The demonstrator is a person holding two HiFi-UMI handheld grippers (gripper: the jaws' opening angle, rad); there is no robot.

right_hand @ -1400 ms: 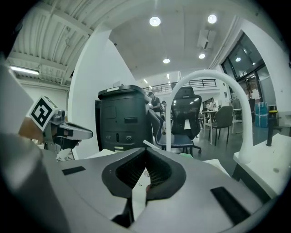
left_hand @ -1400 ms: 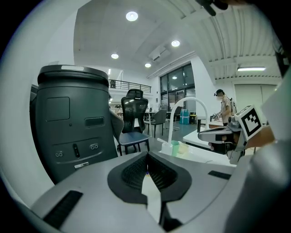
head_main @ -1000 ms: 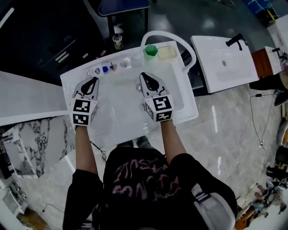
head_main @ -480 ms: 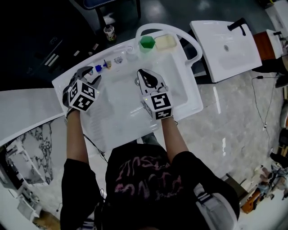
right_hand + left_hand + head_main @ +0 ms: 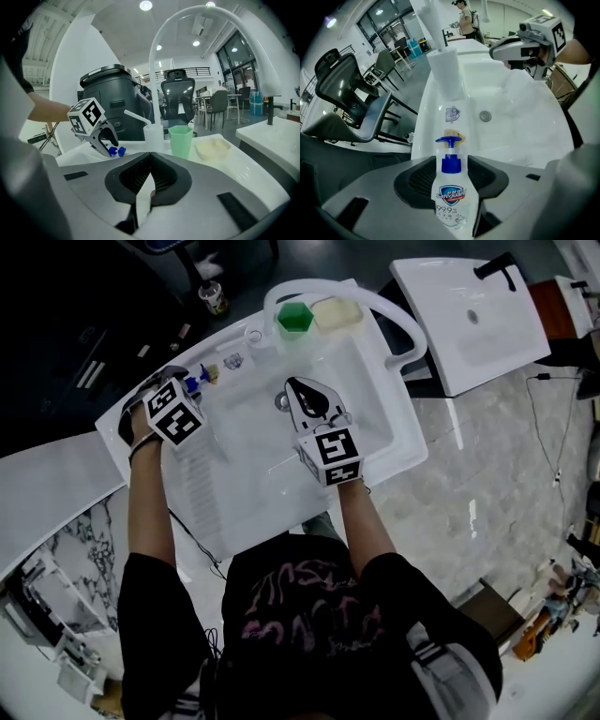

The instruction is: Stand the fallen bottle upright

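Left tongs (image 5: 450, 164): pinching the bottle (image 5: 451, 201), a clear pump bottle with a blue pump head and a printed label. The bottle sits between both pads, with its pump end pointing out beyond the tips. In the head view, tongs and bottle are over the far left rim of the white counter (image 5: 380, 465), just beside the basin (image 5: 267, 460). It cannot be told whether the bottle touches the counter.

Right tongs (image 5: 150, 157): pressed together at the tips, with nothing between them. They hang over the basin near the drain (image 5: 485, 116), well apart from the left tongs.

Along the counter rim beyond the bottle's pump:
- a small amber item (image 5: 453, 136)
- a small printed mark (image 5: 453, 113)
- a white spouted container (image 5: 152, 136)

Just beside that container stands a green cup (image 5: 180, 140), upright. Next to the cup is a pale dish (image 5: 212, 148) with pale yellow contents. A white arched pipe (image 5: 187, 28) curves above this end of the counter.

Surroundings: a second white basin unit (image 5: 469, 320) with a black tap stands apart to the right. Office chairs (image 5: 347, 103) stand on the floor beyond the counter
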